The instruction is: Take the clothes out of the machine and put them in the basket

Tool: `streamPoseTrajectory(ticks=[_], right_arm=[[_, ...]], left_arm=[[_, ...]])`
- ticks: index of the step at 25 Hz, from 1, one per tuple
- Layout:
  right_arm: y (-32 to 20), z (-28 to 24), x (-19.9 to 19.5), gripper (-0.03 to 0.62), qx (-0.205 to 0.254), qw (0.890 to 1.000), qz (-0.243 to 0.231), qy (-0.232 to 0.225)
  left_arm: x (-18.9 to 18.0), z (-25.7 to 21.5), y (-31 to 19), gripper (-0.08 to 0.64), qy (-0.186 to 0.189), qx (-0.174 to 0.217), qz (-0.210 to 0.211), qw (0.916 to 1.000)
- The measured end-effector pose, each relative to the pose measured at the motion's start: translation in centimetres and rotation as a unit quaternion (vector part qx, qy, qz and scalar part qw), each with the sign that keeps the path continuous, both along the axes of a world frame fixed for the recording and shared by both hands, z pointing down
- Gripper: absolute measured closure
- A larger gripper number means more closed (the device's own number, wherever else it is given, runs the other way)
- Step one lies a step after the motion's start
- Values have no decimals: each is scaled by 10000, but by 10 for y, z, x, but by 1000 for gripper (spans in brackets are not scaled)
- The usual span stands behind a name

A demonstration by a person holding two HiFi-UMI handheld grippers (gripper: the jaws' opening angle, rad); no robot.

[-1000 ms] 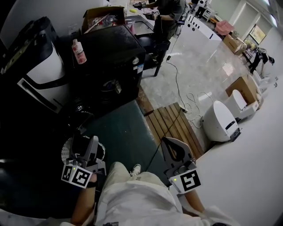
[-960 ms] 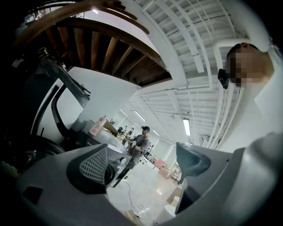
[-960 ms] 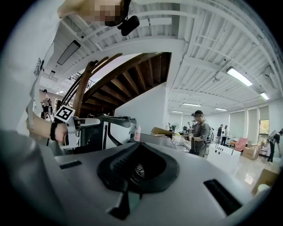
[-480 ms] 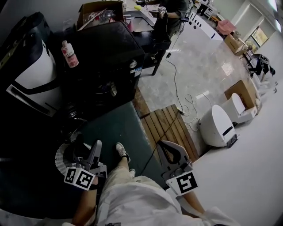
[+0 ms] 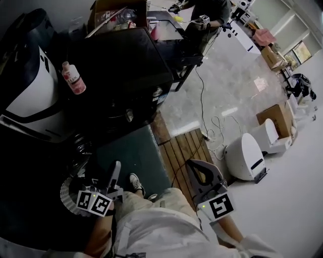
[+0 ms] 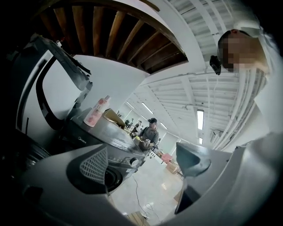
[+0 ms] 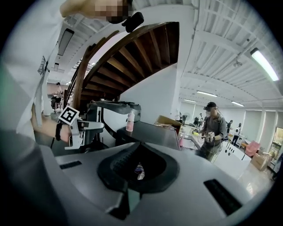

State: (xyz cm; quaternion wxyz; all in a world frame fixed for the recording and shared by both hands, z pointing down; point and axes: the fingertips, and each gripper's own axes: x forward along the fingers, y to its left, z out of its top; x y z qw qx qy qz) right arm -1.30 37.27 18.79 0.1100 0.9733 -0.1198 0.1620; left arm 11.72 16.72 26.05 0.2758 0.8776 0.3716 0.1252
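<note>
The black washing machine (image 5: 126,65) stands at the top middle of the head view, with a pink bottle (image 5: 73,78) on its lid. Its front is dark and I cannot make out any clothes. A white ribbed basket (image 5: 68,194) sits on the floor at the lower left, its inside dark. My left gripper (image 5: 106,174) hangs just over the basket's right rim, open and empty (image 6: 143,161). My right gripper (image 5: 196,166) is held low on the right, shut with nothing in it (image 7: 138,163). Both gripper views look across at the machine (image 6: 110,137) (image 7: 150,132).
A green mat (image 5: 133,156) lies before the machine, with a wooden pallet (image 5: 189,146) and a trailing cable to its right. A white rounded appliance (image 5: 245,156) and cardboard boxes stand further right. A black-and-white machine (image 5: 28,85) is at left. A person (image 5: 207,15) works at the back.
The head view has swung so that the machine looks nearer and larger. Both grippers stay low by the body; the left one has shifted a little right over the basket's rim.
</note>
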Motion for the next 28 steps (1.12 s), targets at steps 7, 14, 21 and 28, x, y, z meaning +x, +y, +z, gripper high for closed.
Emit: streamPoseTrajectory(ticks=[7,14,21,28], right_arm=[[40,16,52,580,411,9985,-347,-33],[78,49,106,580,697,9909,-1130,-199],[63,89,146,580,445,9833,-1753,-214],[3,183,177,580,291,9772,-2076,-345]], left_arm=[[21,17,53,92,-222,192,58,9996],[52,30,74,92,165,894,-622,9939],[78,95,76,92,37,888,-910,9919],[104,187,51,92,48,531,-1128,9922]])
